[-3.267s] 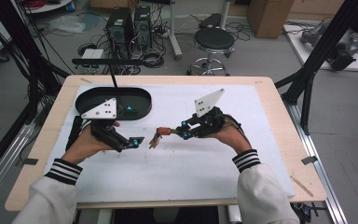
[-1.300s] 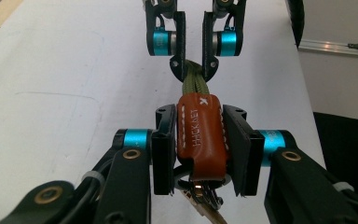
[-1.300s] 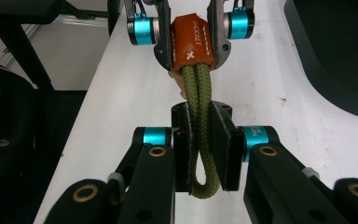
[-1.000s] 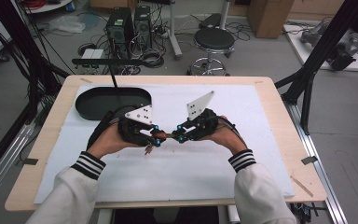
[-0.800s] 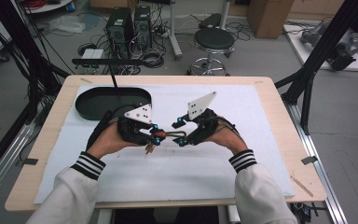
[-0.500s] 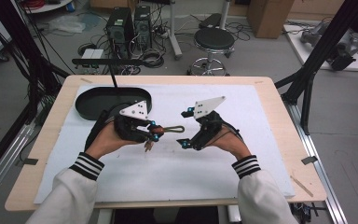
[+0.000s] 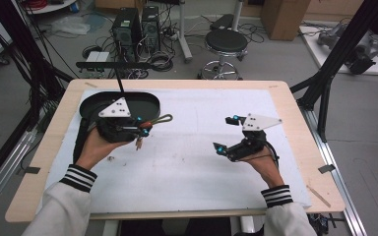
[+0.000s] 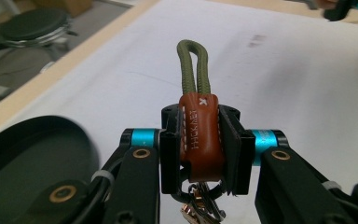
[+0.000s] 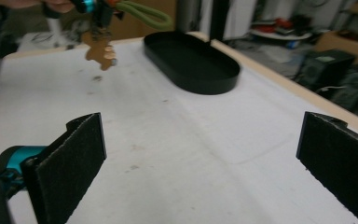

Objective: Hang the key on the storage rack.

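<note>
A black oval tray (image 7: 91, 101) sits far left on the white-covered table (image 7: 192, 162). Just beside its near right edge, the left gripper (image 7: 140, 129) pinches the brown leather tab of a keychain (image 8: 199, 135), its olive cord loop (image 8: 193, 65) jutting forward and keys (image 7: 139, 142) dangling below. It looks light and floppy, so the stiff tab seems the surest hold; the right gripper (image 7: 226, 133) hangs spread wide and empty at right.
</note>
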The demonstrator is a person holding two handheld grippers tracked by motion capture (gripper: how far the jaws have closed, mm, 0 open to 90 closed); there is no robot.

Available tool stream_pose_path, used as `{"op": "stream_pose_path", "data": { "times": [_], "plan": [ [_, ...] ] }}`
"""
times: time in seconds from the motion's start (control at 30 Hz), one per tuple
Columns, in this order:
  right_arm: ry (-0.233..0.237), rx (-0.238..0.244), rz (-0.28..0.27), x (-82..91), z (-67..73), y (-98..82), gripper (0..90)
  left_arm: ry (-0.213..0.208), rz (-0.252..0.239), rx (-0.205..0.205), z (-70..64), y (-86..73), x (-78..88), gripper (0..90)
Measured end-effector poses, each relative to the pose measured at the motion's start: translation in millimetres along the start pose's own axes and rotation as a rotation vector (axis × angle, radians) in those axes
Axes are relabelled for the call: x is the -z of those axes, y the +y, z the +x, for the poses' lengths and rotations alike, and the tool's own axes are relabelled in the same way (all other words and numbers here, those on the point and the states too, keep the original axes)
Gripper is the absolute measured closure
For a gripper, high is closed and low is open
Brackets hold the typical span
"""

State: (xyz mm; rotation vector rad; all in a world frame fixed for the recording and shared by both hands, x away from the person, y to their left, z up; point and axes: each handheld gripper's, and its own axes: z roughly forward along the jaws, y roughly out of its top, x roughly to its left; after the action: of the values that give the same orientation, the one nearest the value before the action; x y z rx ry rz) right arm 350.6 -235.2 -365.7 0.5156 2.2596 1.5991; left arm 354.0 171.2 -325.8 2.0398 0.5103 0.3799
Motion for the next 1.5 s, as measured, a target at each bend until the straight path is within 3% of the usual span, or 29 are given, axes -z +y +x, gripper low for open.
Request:
{"op": "stream_pose_path", "data": {
  "times": [0.07,0.1,0.17,0.2,0.23,0.27,0.37,0.5,0.7,0.73,0.87,1.33,1.5],
  "plan": [
    [-0.027,-0.011,-0.018,4.7,-0.7,-4.3,0.3,0.050,-0.006,0.011,5.1,-3.3,6.5,71.4],
    [-0.064,-0.042,-0.056,13.0,-2.0,-13.0,0.3,0.088,-0.012,0.030,9.8,-6.4,11.6,71.5],
    [-0.110,-0.056,-0.088,20.9,-1.4,-21.8,0.3,0.122,-0.019,0.048,15.2,-9.0,16.9,71.5],
    [-0.110,-0.056,-0.088,20.9,-1.4,-21.8,0.3,0.122,-0.019,0.048,15.2,-9.0,16.9,71.5],
    [-0.157,-0.066,-0.120,29.0,-0.1,-31.3,0.3,0.145,-0.029,0.057,18.9,-10.3,20.4,71.5],
    [-0.157,-0.066,-0.120,29.0,-0.1,-31.3,0.3,0.160,-0.043,0.068,21.7,-11.2,23.4,71.5],
    [-0.229,-0.074,-0.160,41.1,2.3,-46.7,0.3,0.216,-0.090,0.105,31.9,-14.0,33.8,71.5],
    [-0.280,-0.094,-0.194,52.7,4.4,-61.3,0.3,0.266,-0.138,0.131,43.0,-16.1,43.1,71.5],
    [-0.341,-0.110,-0.220,64.9,8.3,-78.7,0.3,0.321,-0.167,0.147,54.9,-15.6,52.3,71.6],
    [-0.357,-0.100,-0.226,66.7,8.7,-81.4,0.3,0.350,-0.191,0.162,59.6,-16.6,56.7,71.6],
    [-0.398,-0.106,-0.249,71.1,11.3,-91.4,0.3,0.403,-0.199,0.186,69.5,-19.5,63.2,71.6],
    [-0.437,-0.100,-0.267,71.4,14.8,-107.7,0.3,0.525,-0.218,0.232,97.0,-21.1,75.2,71.8],
    [-0.440,-0.101,-0.259,68.8,15.2,-110.7,0.3,0.575,-0.201,0.262,109.4,-25.1,75.9,71.8]
  ]
}}
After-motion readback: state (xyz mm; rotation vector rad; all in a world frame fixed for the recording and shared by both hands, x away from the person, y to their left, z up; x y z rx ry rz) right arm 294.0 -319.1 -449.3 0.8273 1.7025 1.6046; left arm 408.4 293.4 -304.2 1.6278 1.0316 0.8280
